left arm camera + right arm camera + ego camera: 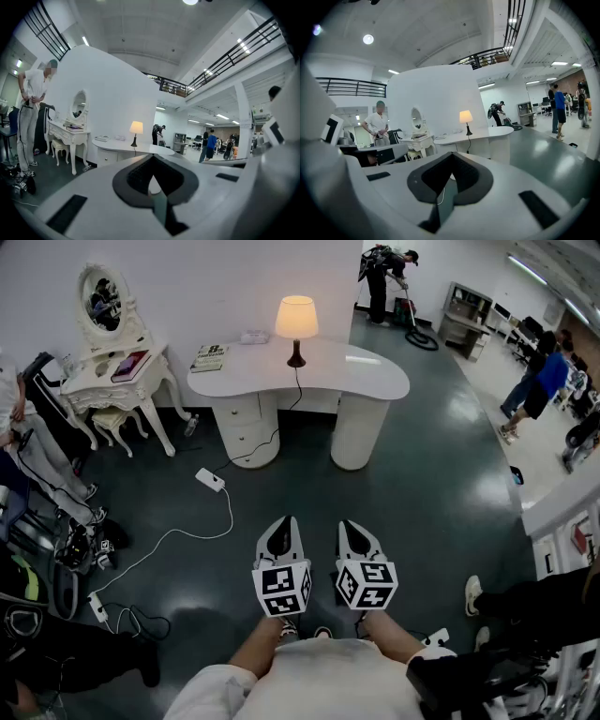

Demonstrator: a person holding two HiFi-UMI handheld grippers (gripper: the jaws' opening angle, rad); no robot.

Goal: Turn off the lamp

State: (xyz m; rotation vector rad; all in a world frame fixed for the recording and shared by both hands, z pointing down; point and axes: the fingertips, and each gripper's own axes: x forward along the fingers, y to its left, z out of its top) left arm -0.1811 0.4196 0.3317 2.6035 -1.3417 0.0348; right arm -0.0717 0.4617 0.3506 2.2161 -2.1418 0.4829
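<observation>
Bottom centre of head view: forearms in light sleeves hold both tools side by side. L gripper (pixel 283 521) & R gripper (pixel 349 524) are smooth white plastic shells w/ black ribbed pads inside. Each has a b/w marker cube (pixel 283 589) at its base. Both jaw pairs are closed tip to tip, w/ only a spade-shaped gap behind the tips. Nothing is gripped in either, and both gripper views show the same.

Floor (pixel 422 493) is dark grey-green & glossy, w/ light reflections. Just above the grippers, left of centre, lies a white rectangular strip (pixel 210 480). A thin white cable loops from it toward lower left. A black cord (pixel 277 432) runs from near the strip up the desk front to the lamp.

Desk (pixel 366 371) is white & smooth w/ a kidney-shaped top. It has a rounded drawer pedestal at left and a round column at right. Lamp (pixel 296 324) stands upper centre, mid-back of the desk top, well apart from both grippers. It has a cream cone shade, glowing, on a slim dark stem & base. A book (pixel 211 357) lies flat at the desk's left end.

Upper left: ornate white vanity (pixel 103 381) w/ curved legs & an oval mirror (pixel 103 298). Upper right: person in a blue top (pixel 548 376) on paler floor.
</observation>
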